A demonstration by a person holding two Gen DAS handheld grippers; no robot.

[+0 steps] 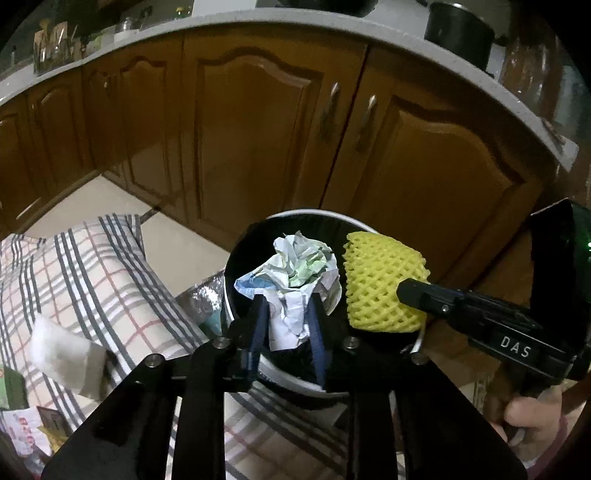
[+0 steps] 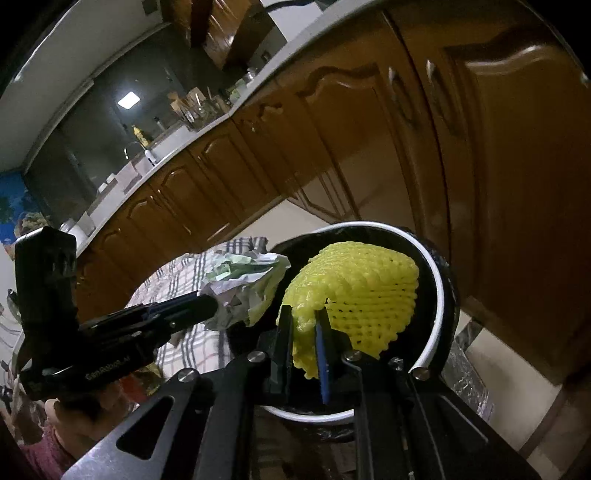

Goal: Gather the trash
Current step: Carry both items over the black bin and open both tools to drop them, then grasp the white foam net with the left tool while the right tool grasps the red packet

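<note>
A bin with a white rim (image 1: 314,211) and a black liner stands on the floor before the cabinets. Over its mouth my left gripper (image 1: 287,301) is shut on a crumpled paper ball (image 1: 299,266), whose lower part sits pinched between the blue pads. To the right, my right gripper (image 1: 408,291) holds a yellow foam net (image 1: 380,280) above the same bin. In the right wrist view the right gripper (image 2: 303,312) pinches the yellow foam net (image 2: 362,291) inside the rim (image 2: 437,288). The left gripper (image 2: 208,306) with the paper ball (image 2: 251,280) is on the left there.
A checked cloth (image 1: 92,266) lies left of the bin with a white wad (image 1: 62,350) and some packets (image 1: 22,439) on it. Brown cabinet doors (image 1: 258,129) stand close behind. A black pot (image 1: 458,29) sits on the counter. A person's hand (image 1: 532,417) grips the right tool.
</note>
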